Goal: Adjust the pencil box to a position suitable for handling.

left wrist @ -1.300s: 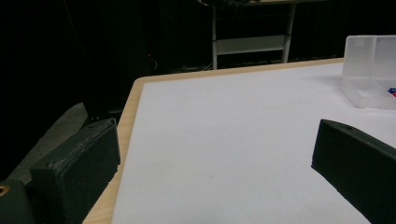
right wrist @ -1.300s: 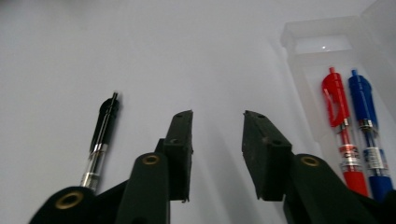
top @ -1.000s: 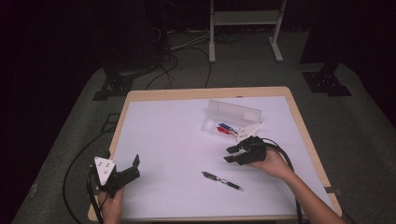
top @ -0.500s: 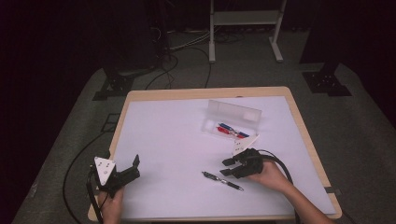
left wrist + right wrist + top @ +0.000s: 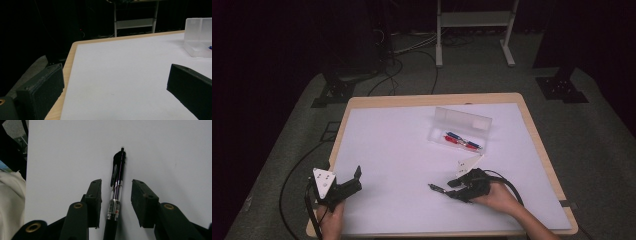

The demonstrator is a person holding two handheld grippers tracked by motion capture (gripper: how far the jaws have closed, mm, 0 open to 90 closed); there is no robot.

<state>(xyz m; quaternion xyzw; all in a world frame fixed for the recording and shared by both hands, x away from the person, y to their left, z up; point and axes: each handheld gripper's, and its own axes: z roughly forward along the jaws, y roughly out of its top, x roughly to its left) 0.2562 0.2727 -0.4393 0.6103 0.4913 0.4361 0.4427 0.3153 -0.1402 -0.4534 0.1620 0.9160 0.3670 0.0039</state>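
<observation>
High view shows the table [image 5: 377, 107] with the box [image 5: 461, 129] right of centre, while the right gripper [image 5: 451, 189] has dropped from beside that box to the pen [image 5: 438, 189] at lower centre; its jaws, just narrowing, straddle the barrel without touching, so a pickup looks imminent. Left gripper [image 5: 358, 178] idles at lower left, spread
</observation>
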